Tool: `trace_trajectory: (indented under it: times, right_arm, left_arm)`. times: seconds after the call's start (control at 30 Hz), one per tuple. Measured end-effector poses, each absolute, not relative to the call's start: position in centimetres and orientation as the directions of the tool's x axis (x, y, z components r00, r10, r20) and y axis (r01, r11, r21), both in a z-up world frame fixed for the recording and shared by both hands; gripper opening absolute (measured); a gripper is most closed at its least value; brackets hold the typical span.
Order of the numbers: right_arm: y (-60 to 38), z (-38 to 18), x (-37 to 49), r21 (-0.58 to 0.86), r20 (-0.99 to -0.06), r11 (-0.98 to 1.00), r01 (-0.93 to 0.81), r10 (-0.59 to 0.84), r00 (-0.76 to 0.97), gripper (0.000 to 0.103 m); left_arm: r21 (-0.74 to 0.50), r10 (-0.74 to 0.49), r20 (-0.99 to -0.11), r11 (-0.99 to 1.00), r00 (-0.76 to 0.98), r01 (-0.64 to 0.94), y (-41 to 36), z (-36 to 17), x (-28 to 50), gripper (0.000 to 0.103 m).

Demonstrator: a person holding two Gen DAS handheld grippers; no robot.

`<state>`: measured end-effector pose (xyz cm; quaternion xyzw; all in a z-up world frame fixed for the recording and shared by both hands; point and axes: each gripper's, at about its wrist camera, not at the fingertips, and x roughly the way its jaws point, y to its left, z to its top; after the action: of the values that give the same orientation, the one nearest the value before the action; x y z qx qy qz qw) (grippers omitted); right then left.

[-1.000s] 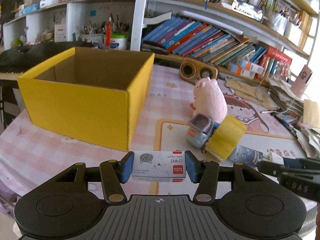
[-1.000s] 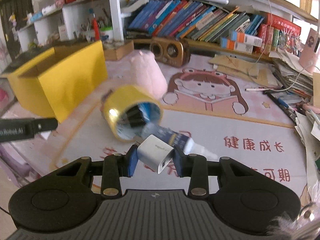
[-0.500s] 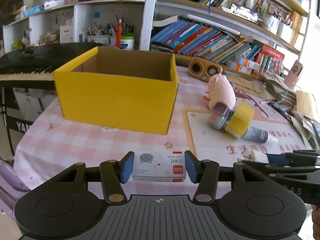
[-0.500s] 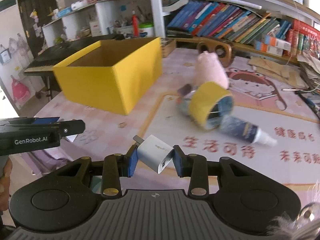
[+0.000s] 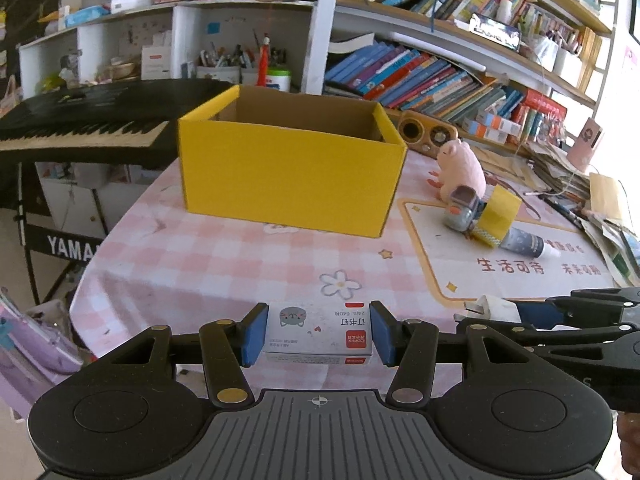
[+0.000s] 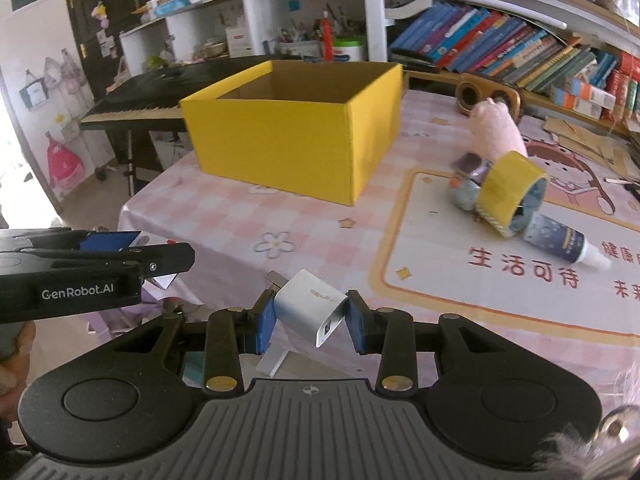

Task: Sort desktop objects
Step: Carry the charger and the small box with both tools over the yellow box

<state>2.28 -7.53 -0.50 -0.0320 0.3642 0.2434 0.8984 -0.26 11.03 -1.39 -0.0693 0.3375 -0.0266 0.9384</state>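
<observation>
claws (image 5: 318, 334) (image 6: 310, 320) level, side by side

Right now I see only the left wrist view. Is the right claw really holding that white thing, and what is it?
Observer: Yes. The right claw is shut on a white USB charger, held tilted between the pads.
Operator: Does its port face the box?
Observer: No. The port faces back toward the camera, and the prongs point away, toward the side of the yellow box.
</observation>
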Motion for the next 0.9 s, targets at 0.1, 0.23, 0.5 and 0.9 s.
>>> trace_trajectory:
  times: [0.1,0.23,0.5,0.9]
  right_arm:
    - [-6.7,-0.4,1.7,0.113,-0.667,0.873,-0.475,0.421,0.615,0.035]
    - [-5.9,-0.3,1.4,0.109,-0.665,0.868,-0.485,0.426,0.613,0.035]
    - [-4.9,0.0,1.1,0.092,-0.66,0.853,-0.513,0.438,0.61,0.035]
    - [-4.6,0.2,1.0,0.097,-0.659,0.853,-0.512,0.44,0.609,0.035]
  left_arm:
    - [-0.156,-0.096,-0.627,0.988,0.773,-0.004,11.7,-1.4,-0.7,0.052]
    - [-0.164,-0.093,-0.618,0.986,0.781,-0.012,12.6,-1.3,-1.3,0.052]
    - [-0.166,-0.093,-0.603,0.986,0.793,-0.01,13.1,-1.0,-1.6,0.052]
    - [-0.159,-0.102,-0.604,0.987,0.79,0.006,12.9,-1.0,-1.9,0.052]
